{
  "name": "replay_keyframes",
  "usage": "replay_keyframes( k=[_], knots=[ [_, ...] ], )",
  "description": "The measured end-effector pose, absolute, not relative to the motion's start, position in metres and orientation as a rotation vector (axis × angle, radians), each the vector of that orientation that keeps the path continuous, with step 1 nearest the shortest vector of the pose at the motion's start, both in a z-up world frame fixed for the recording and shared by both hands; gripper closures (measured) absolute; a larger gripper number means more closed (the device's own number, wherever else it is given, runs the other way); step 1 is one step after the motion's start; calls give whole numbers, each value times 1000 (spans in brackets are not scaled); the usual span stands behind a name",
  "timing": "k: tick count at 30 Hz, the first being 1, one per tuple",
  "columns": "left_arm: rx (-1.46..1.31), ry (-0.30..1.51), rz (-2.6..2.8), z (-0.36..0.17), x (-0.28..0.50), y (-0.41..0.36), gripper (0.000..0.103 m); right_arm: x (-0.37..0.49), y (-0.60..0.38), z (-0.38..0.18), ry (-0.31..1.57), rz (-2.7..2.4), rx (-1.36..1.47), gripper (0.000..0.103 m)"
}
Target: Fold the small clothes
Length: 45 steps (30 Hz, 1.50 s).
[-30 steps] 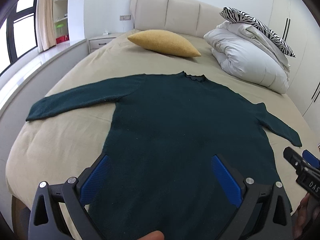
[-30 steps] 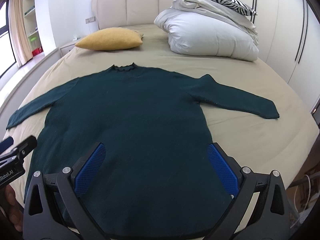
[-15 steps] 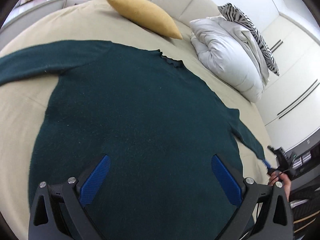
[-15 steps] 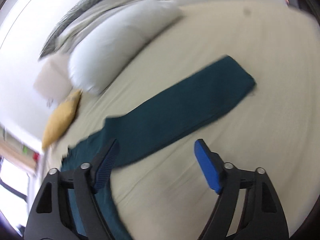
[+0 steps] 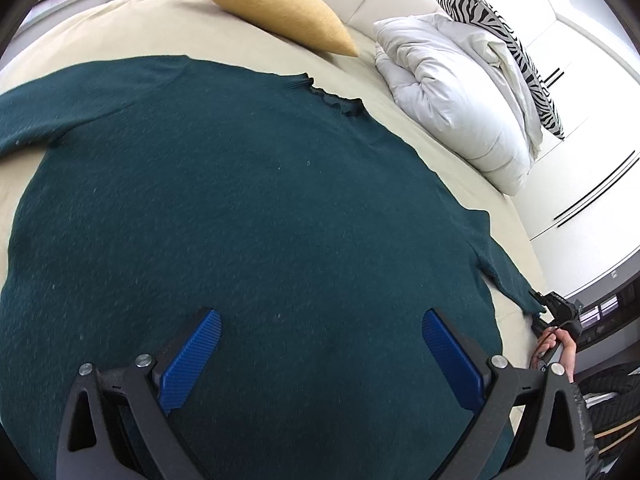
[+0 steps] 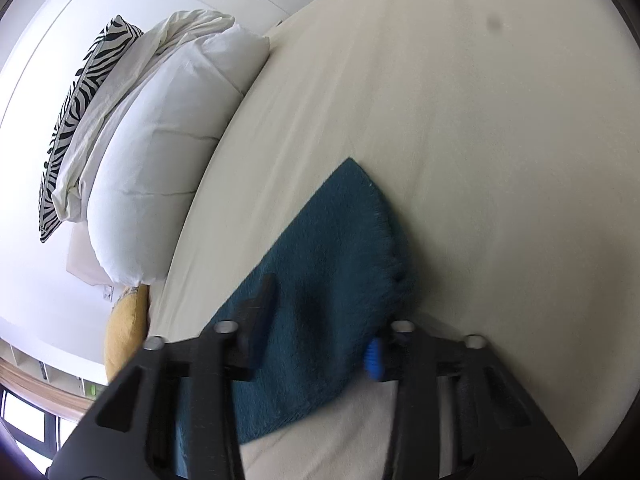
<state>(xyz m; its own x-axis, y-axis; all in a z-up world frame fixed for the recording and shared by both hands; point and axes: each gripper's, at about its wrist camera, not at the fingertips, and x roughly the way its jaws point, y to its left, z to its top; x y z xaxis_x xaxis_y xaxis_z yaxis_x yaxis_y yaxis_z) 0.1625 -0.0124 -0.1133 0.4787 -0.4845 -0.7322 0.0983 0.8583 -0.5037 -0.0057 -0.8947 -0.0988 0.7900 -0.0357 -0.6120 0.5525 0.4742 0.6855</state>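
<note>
- Right gripper (image 6: 316,332): your jaws are closing around the cuff end of the sweater's right sleeve (image 6: 332,264). The cloth lies between the two fingers, and whether the pads already press on it cannot be told through the motion blur.
- Axis of the sleeve: it runs away from this gripper toward the cuff edge ahead, and back under the fingers toward the sweater's body. You meet it end-on, near the cuff, so a lift from here would probably carry the whole sleeve inward across the body.
- Left gripper (image 5: 320,356): your jaws stand spread wide and hold nothing. They hover over the lower middle of the sweater (image 5: 248,208), and contact with the knit cannot be told.
- Sweater: it lies flat, front up, on the bed (image 6: 480,100), collar toward the headboard and both sleeves stretched out sideways.
- Nearer hand: your right hand (image 5: 558,346) is at the right cuff, at the far edge in the left wrist view. The opposite sleeve (image 5: 44,108) lies well apart from both grippers.
- Surroundings: a yellow cushion (image 5: 276,12) and a stack of white bedding (image 5: 460,92) lie beyond the collar, clear of the sweater.
</note>
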Motion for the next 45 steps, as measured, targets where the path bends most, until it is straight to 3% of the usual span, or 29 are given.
replay_keyframes(
  k=[2, 9, 17, 22, 28, 30, 31, 32, 35, 40, 41, 42, 44, 45],
  knots=[
    [-418, 1013, -368, -113, 166, -14, 3, -9, -890, -95, 583, -404, 1000, 95],
    [-408, 1000, -392, -103, 190, -14, 13, 7, -836, -45, 598, -394, 754, 97],
    [-559, 958, -418, -90, 224, 7, 13, 102, -599, 20, 691, 62, 289, 97],
    [-655, 955, -432, -91, 233, 21, 13, 131, -447, -19, 785, 229, 75, 97],
    [-697, 1016, -467, -104, 251, 14, 13, 121, -394, -80, 846, 215, 13, 93],
    [-713, 1040, -486, -108, 259, 4, 13, 116, -399, -77, 830, 255, 58, 78],
    [-723, 1053, -500, -110, 264, -4, 13, 111, -406, -72, 825, 267, 106, 46],
    [-726, 1063, -512, -111, 268, -11, 13, 106, -411, -69, 808, 270, 138, 20],
    [-685, 1098, -542, -114, 282, -40, 14, 86, -428, -55, 771, 287, 150, 20],
    [-603, 1167, -518, -127, 300, -74, 37, 44, -472, -56, 795, 282, 303, 20],
    [-572, 1164, -501, -126, 302, -77, 47, 38, -480, -56, 792, 278, 322, 20],
    [-548, 1164, -485, -125, 303, -78, 67, 30, -495, -53, 780, 271, 362, 20],
    [-537, 1178, -465, -129, 304, -75, 91, 21, -515, -52, 764, 251, 411, 20],
    [-541, 1179, -464, -130, 305, -71, 92, 17, -533, -47, 746, 233, 446, 20]
  ],
)
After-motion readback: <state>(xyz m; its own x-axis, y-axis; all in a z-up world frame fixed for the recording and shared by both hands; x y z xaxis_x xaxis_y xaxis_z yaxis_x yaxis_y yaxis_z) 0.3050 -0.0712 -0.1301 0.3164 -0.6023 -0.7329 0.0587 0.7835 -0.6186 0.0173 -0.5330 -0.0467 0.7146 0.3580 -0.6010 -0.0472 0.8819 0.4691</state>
